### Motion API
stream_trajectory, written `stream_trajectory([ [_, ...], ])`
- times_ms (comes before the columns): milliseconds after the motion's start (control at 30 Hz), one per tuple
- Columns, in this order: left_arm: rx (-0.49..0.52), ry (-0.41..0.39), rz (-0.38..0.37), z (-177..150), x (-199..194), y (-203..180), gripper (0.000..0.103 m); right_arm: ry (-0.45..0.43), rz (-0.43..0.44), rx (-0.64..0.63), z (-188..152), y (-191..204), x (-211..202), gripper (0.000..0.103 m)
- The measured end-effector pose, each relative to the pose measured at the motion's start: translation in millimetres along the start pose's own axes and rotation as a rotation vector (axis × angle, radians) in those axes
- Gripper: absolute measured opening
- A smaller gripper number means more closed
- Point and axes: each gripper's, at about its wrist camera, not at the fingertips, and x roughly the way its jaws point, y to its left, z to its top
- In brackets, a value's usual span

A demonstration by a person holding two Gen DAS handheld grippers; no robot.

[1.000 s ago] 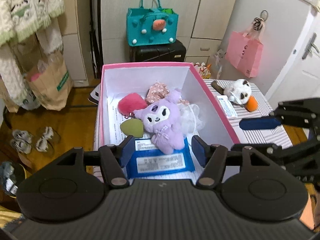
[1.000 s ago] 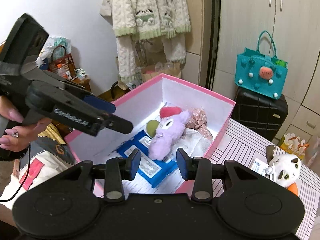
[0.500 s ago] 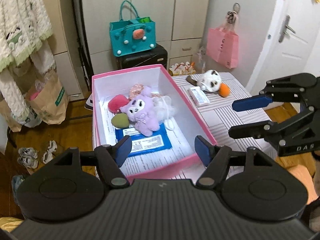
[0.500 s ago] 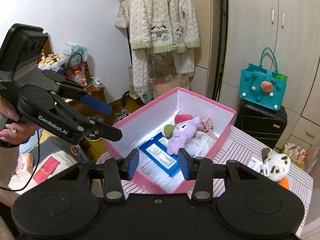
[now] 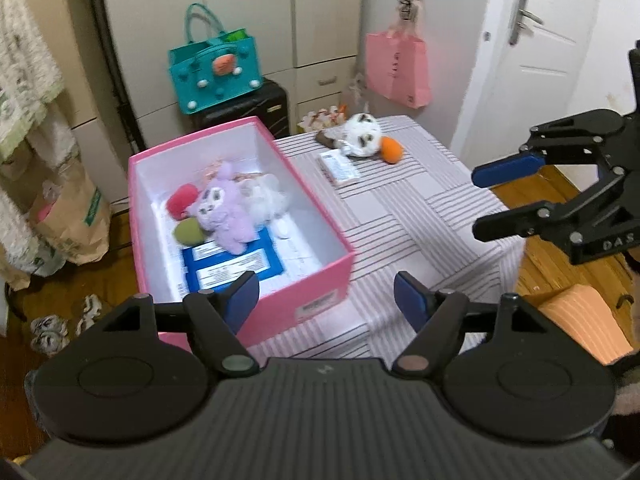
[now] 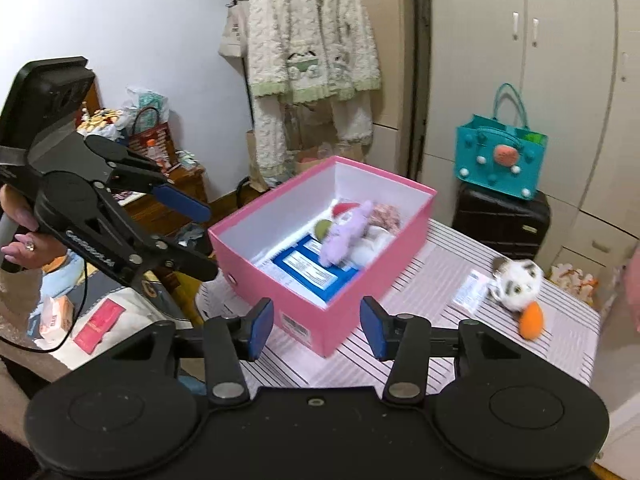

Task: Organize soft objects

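A pink box stands on a striped table. In it lie a purple plush, a red plush, a green pad, a white fluffy item and a blue packet. A white plush with an orange part lies on the table beyond the box. My left gripper is open and empty, above the box's near corner. My right gripper is open and empty, above the table's edge.
A small white packet lies beside the white plush. A teal bag sits on a black suitcase behind the table. A pink bag hangs by the door. Clothes hang at the left.
Both grippers have pulled back and up from the box, staying open. The box now looks smaller and the table's right side with the white plush has come into fuller view.
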Motion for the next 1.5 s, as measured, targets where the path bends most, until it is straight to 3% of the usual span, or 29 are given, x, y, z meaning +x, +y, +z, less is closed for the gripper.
stream_trajectory([
  [200, 0.029, -0.006, -0.060, 5.9, 23.0, -25.6, 0.074, 0.006, -0.034, 0.044, -27.2, -23.3, -10.6, 0.059],
  [500, 0.045, -0.090, -0.067, 25.9, 72.8, -61.8, 0.074, -0.006, -0.073, 0.077, -60.2, -70.5, -8.0, 0.062],
  [733, 0.040, -0.156, -0.004, 38.5, 114.1, -84.1, 0.077, -0.063, -0.137, 0.109, -75.7, -119.1, 9.8, 0.065],
  [1000, 0.037, -0.156, 0.056, 56.0, 165.7, -98.0, 0.081, -0.120, -0.204, 0.151, -90.4, -173.7, 47.3, 0.067],
  [1267, -0.085, -0.180, 0.131, 59.2, 219.9, -92.0, 0.085, -0.131, -0.238, 0.174, -99.6, -212.2, 80.4, 0.074],
  [1500, -0.132, -0.207, 0.205, 64.0, 263.1, -86.9, 0.096, -0.124, -0.236, 0.150, -95.1, -235.7, 105.6, 0.078],
])
